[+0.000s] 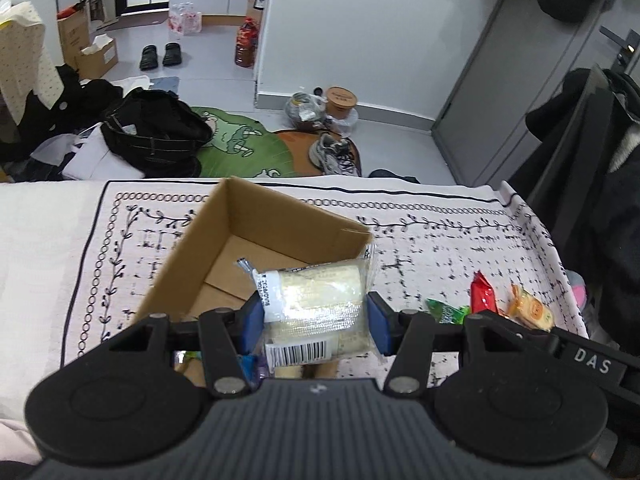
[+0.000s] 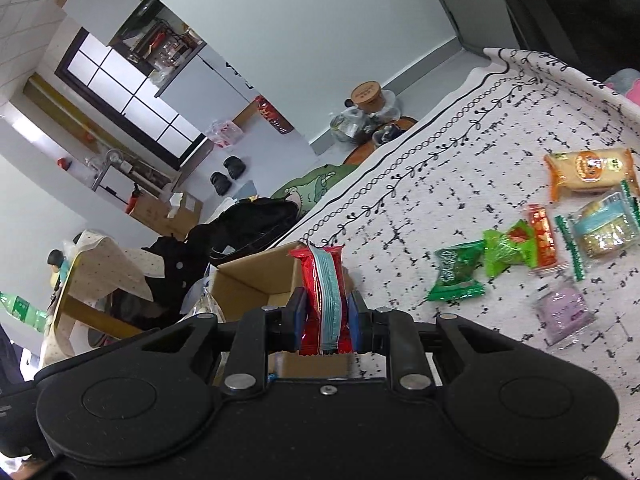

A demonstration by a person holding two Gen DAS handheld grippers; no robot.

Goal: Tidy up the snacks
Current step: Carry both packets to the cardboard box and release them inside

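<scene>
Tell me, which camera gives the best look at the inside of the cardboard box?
The left wrist view. It looks down into the cardboard box, showing its brown floor and inner walls beyond the clear-wrapped snack held by the left gripper. The right wrist view shows only a corner of the box, behind the red snack in the right gripper.

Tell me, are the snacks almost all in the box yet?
Not yet. The cardboard box looks nearly bare inside. The left hand-held gripper holds a clear pale snack pack over it, and the right hand-held gripper holds a red snack packet near it. Still on the cloth: two green packets, an orange one, a purple one and others.
</scene>
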